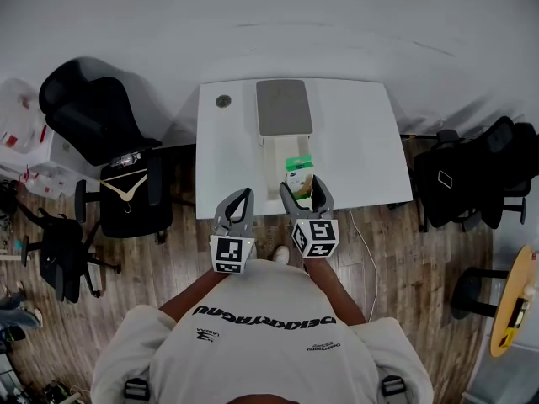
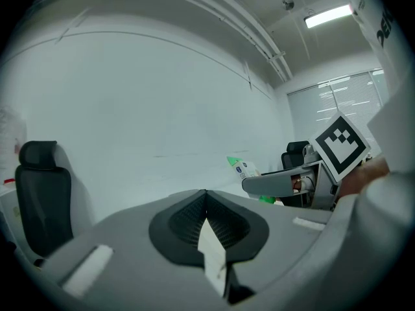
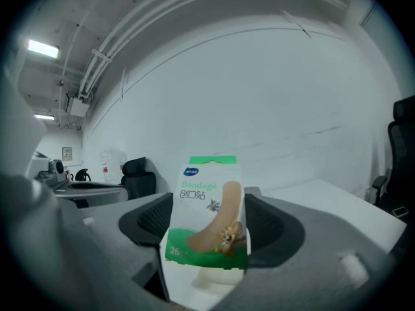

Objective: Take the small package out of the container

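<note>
The small package (image 1: 299, 173) is a green and white bandage pack. It stands upright between the pads of my right gripper (image 1: 304, 188), which is shut on it, just over the near end of the container (image 1: 284, 108). That container is a white box with a grey lid on the white table (image 1: 354, 141). The right gripper view shows the package (image 3: 209, 209) filling the gap of the right gripper (image 3: 207, 222). My left gripper (image 1: 239, 197) hangs at the table's near edge with its jaws together (image 2: 206, 203) and nothing held. The left gripper view also shows the package (image 2: 243, 167).
Black office chairs (image 1: 93, 116) stand left of the table, one with a wooden hanger (image 1: 126, 188) on its seat. More black chairs (image 1: 472, 175) are on the right. A round yellow table (image 1: 514, 301) is at the far right. A cable grommet (image 1: 223, 101) sits in the tabletop.
</note>
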